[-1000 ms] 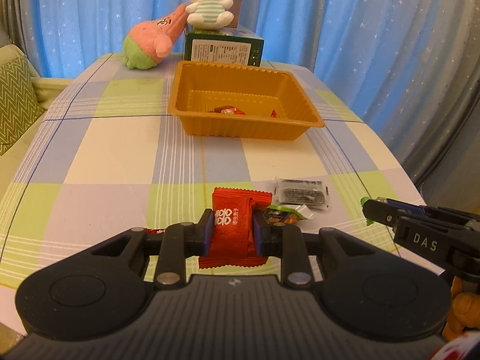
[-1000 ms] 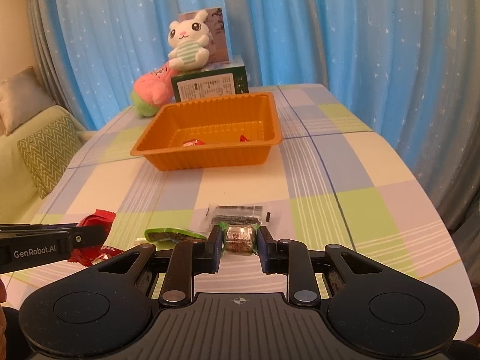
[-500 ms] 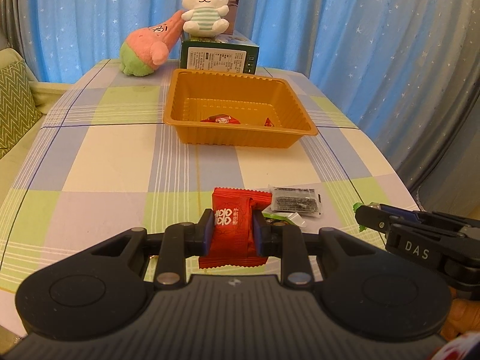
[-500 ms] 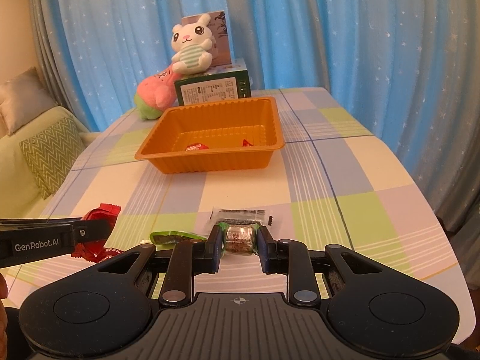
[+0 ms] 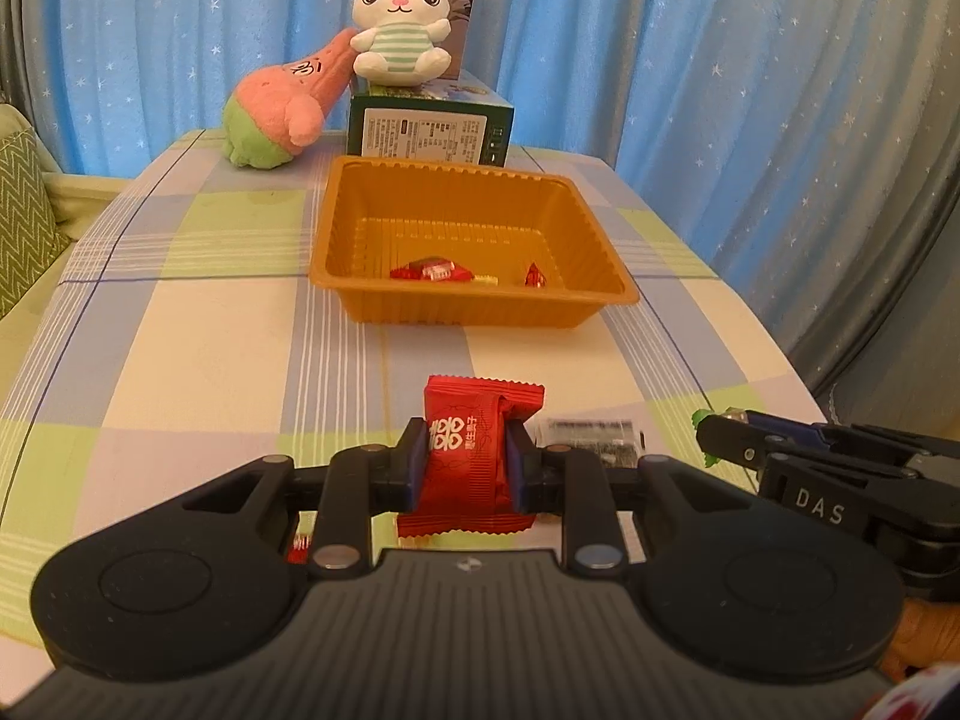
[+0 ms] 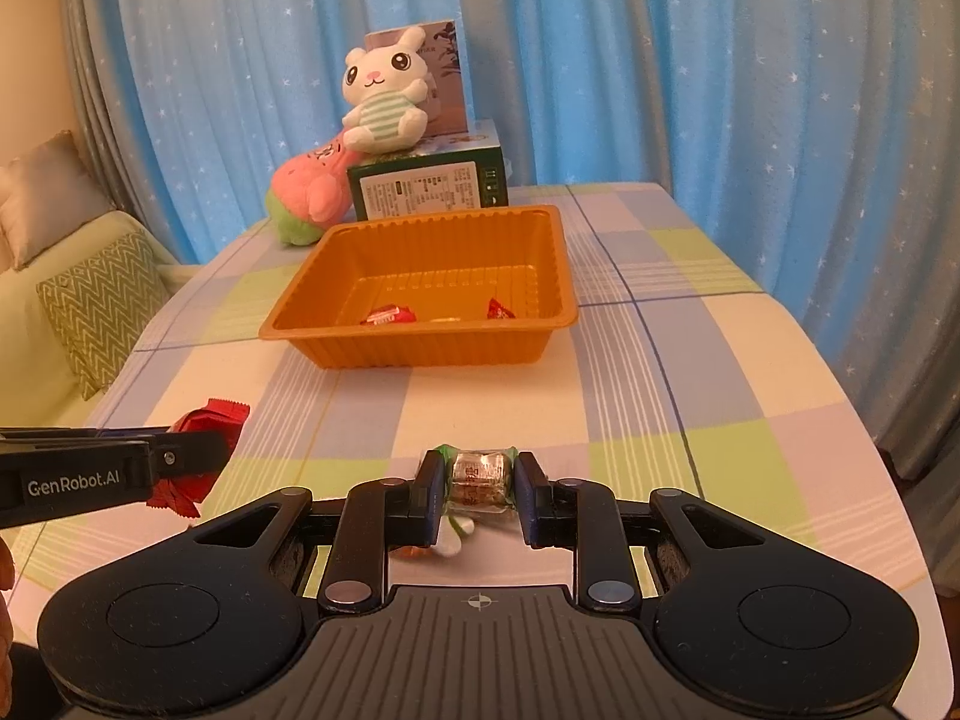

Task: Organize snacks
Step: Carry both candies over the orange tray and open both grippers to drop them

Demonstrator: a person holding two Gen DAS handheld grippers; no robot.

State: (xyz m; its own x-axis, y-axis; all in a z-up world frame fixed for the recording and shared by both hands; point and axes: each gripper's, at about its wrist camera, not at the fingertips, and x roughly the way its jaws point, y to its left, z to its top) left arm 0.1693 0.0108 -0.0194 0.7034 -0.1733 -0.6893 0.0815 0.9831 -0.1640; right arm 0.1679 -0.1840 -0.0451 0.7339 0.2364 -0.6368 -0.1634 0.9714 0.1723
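My left gripper (image 5: 467, 457) is shut on a red snack packet (image 5: 474, 450) held upright above the near part of the table. My right gripper (image 6: 481, 483) is shut on a small green-ended wrapped candy (image 6: 480, 475). Ahead of both stands the orange tray (image 5: 360, 294) (image 6: 312, 330) with a few red wrapped sweets (image 5: 429, 269) (image 6: 387, 315) on its floor. A dark packet (image 5: 591, 435) lies on the table just right of the left gripper. From the right wrist view, the left gripper (image 6: 198, 456) and its red packet (image 6: 210, 420) show at the left edge.
A green box (image 5: 429, 132) with a white plush bunny (image 5: 399, 30) on top stands behind the tray, a pink plush (image 5: 282, 108) beside it. A checked tablecloth (image 5: 210, 360) covers the table. Blue curtains hang behind; a sofa cushion (image 6: 99, 300) sits left.
Both grippers have moved forward toward the tray with their snacks still gripped; the tray looks closer and the loose packets on the table have slipped lower, mostly under the grippers.
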